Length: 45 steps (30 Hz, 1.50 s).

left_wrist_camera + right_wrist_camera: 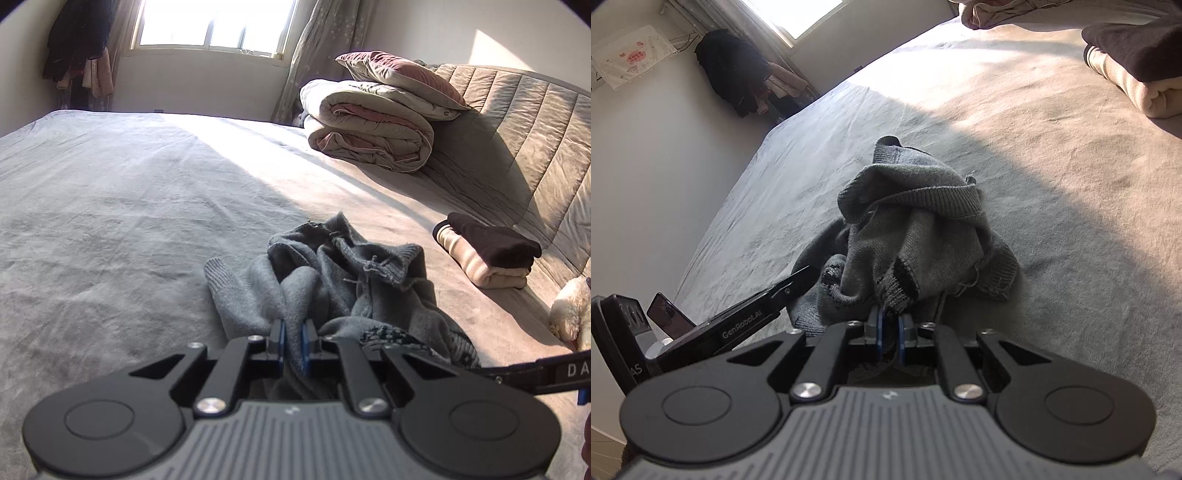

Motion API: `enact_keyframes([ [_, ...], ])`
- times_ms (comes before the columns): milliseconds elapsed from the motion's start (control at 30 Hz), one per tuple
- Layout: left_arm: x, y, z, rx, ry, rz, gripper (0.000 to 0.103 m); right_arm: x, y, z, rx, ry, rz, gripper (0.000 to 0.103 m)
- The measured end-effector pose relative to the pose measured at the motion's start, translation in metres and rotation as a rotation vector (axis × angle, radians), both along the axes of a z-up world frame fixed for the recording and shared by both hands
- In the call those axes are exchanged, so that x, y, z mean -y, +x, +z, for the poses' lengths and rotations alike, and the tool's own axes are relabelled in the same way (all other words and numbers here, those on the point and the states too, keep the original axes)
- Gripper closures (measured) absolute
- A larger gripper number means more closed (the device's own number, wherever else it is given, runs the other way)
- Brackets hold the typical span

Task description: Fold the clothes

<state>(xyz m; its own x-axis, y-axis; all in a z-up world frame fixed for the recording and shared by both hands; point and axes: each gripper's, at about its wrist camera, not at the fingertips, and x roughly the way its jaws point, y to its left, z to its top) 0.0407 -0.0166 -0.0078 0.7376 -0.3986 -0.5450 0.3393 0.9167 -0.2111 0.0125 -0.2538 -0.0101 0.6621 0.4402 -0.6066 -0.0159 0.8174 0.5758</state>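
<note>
In the left wrist view, dark clothes hang in the upper left corner beside a bright window. The grey bed sheet fills the left and middle of the frame. At lower centre the left gripper is clenched on a fold of the grey sweater, cloth pinched between its blue pads; the sweater lies crumpled on the sheet just above it. Further right sit a folded quilt with a pillow on top, then a folded stack of clothes at right, well apart from the sweater. In the right wrist view, the left gripper's arm enters at lower left, touching the sweater; at lower centre the right gripper grips its patterned edge, and the folded stack shows at upper right.
</note>
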Motion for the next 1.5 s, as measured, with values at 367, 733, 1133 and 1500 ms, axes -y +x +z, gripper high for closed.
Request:
enact_keyframes([
  [367, -0.013, -0.05, 0.012, -0.014, -0.001, -0.117, 0.095, -0.002, 0.0, 0.025, 0.102, -0.006, -0.002, 0.092],
  [733, -0.038, -0.098, 0.033, -0.047, -0.036, -0.219, 0.095, -0.024, -0.006, 0.047, 0.159, 0.042, 0.061, 0.092],
  [1133, -0.066, -0.112, 0.002, -0.148, 0.031, -0.244, 0.062, -0.019, -0.001, 0.037, 0.124, -0.038, -0.005, 0.087],
  [1500, -0.074, -0.059, 0.01, -0.175, -0.201, -0.1, 0.036, 0.012, 0.025, -0.021, -0.121, 0.018, -0.202, 0.053],
])
